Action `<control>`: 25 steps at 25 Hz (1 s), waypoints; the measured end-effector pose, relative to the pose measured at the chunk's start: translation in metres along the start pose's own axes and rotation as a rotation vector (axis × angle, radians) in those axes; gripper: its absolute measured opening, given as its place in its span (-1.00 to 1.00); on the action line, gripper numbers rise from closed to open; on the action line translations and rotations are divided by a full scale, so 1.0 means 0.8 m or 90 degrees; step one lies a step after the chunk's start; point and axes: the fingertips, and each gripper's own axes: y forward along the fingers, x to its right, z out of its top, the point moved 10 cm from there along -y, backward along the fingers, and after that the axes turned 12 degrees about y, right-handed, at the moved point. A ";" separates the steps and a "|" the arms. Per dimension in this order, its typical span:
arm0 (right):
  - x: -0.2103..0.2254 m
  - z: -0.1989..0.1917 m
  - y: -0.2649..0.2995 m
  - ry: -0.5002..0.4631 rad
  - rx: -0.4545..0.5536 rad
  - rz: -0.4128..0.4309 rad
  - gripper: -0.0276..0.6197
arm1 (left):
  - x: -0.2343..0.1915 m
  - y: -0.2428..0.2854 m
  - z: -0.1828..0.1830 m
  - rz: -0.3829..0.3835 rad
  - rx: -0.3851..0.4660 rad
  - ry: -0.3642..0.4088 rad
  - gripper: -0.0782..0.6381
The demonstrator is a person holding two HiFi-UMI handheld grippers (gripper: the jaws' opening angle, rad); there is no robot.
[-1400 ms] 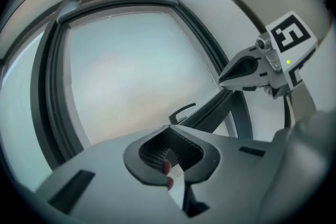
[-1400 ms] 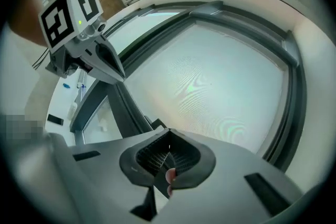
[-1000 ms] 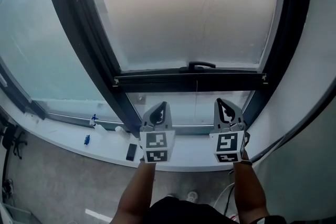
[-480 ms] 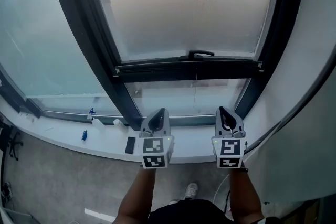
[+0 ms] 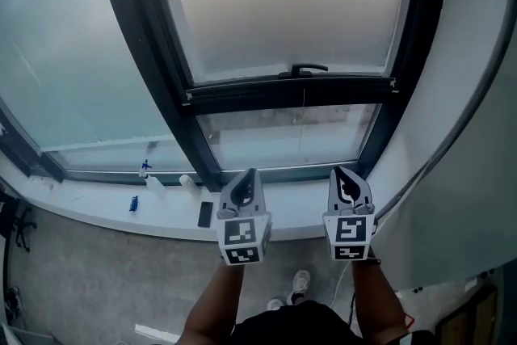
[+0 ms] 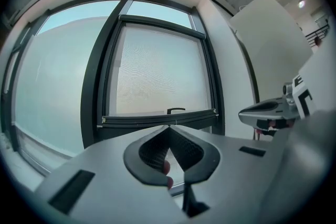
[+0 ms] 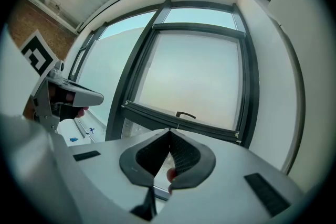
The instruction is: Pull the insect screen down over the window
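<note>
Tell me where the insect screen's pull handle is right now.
In the head view the black handle sits on the screen's dark bottom bar, near centre, above and apart from the left gripper and right gripper.

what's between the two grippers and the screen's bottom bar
Head view: below the bottom bar, an uncovered strip of glass with a thin cord hanging down it, then the sill. Both shut and empty, the left gripper and right gripper touch nothing.

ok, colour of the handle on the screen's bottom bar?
Black handle, matching the bar; head view shows it best.
</note>
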 end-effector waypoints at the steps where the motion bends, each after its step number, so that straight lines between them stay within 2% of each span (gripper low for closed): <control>1: -0.005 0.000 -0.008 -0.002 0.000 -0.001 -0.90 | 0.002 -0.008 0.000 -0.004 0.000 0.002 -0.77; 8: -0.029 -0.008 -0.055 0.001 0.001 -0.002 -0.90 | 0.016 -0.054 -0.008 -0.022 -0.006 0.017 -0.77; 14: -0.041 -0.005 -0.074 -0.005 0.011 0.011 -0.90 | 0.018 -0.080 -0.008 -0.010 -0.008 0.018 -0.77; 20: -0.030 -0.008 -0.099 -0.011 0.022 0.020 -0.91 | 0.041 -0.099 -0.001 0.006 -0.002 0.023 -0.77; 25: -0.015 -0.013 -0.129 0.000 0.023 0.023 -0.91 | 0.073 -0.118 0.003 0.000 -0.013 0.024 -0.77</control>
